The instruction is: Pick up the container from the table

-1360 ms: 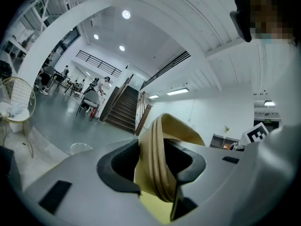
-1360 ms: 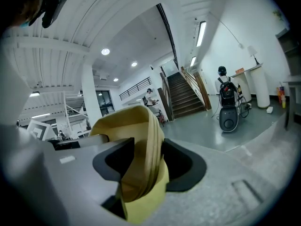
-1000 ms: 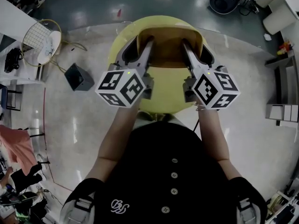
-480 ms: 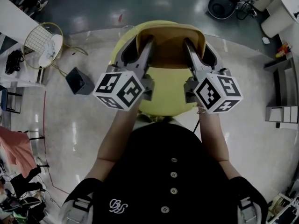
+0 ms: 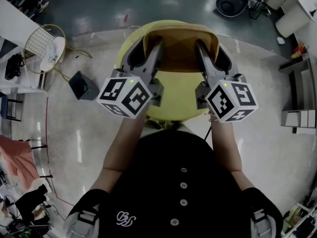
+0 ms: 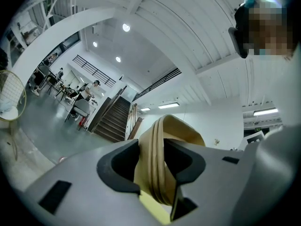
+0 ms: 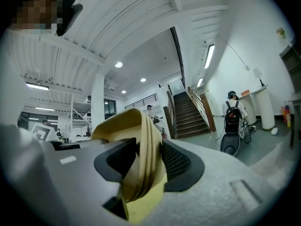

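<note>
Firmly, left gripper [image 6: 153,164] and right gripper [image 7: 143,161], its jaws just tightened, clamp the container [image 5: 181,51] by opposite rims.

In the head view we lose both side walls of the container [image 5: 181,53], at eleven and one o'clock, behind the left gripper [image 5: 146,46] and right gripper [image 5: 210,48]. The table [image 5: 173,103] beneath is covered at six o'clock by the person's torso [image 5: 183,182].
</note>
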`<action>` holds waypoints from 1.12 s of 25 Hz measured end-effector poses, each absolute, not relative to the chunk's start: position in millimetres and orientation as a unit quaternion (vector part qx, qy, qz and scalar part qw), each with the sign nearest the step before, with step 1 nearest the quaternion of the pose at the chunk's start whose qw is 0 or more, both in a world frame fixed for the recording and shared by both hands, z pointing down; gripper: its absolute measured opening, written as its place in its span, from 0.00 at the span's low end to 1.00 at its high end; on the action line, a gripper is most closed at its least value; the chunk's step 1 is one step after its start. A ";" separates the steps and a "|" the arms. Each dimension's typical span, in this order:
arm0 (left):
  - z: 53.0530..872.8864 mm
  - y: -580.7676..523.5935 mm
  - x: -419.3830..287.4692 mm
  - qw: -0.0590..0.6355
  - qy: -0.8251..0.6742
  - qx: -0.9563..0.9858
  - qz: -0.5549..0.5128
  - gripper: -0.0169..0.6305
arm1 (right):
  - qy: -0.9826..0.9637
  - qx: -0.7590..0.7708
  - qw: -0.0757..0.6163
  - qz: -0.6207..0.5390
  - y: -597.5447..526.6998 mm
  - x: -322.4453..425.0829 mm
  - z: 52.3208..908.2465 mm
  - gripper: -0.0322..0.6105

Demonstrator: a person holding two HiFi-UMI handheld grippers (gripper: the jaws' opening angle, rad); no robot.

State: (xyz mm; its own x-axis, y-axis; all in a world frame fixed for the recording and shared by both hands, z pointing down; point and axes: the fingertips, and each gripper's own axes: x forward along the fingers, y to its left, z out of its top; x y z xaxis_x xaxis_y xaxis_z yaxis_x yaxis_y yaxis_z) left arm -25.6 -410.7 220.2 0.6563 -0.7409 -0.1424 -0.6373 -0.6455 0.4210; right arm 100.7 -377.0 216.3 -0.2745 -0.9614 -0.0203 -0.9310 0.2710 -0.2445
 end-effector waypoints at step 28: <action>223.6 -407.1 -25.0 0.169 -0.399 0.890 -0.140 0.27 | 0.798 -0.591 0.074 -0.098 -375.4 101.0 221.5 0.30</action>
State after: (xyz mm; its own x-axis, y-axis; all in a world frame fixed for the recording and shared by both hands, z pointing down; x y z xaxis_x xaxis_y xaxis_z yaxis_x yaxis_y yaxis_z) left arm -25.0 -407.1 223.6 0.6422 -0.7578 -0.1152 -0.6628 -0.6245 0.4131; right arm 101.0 -375.4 221.5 -0.2912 -0.9567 -0.0028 -0.9276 0.2831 -0.2436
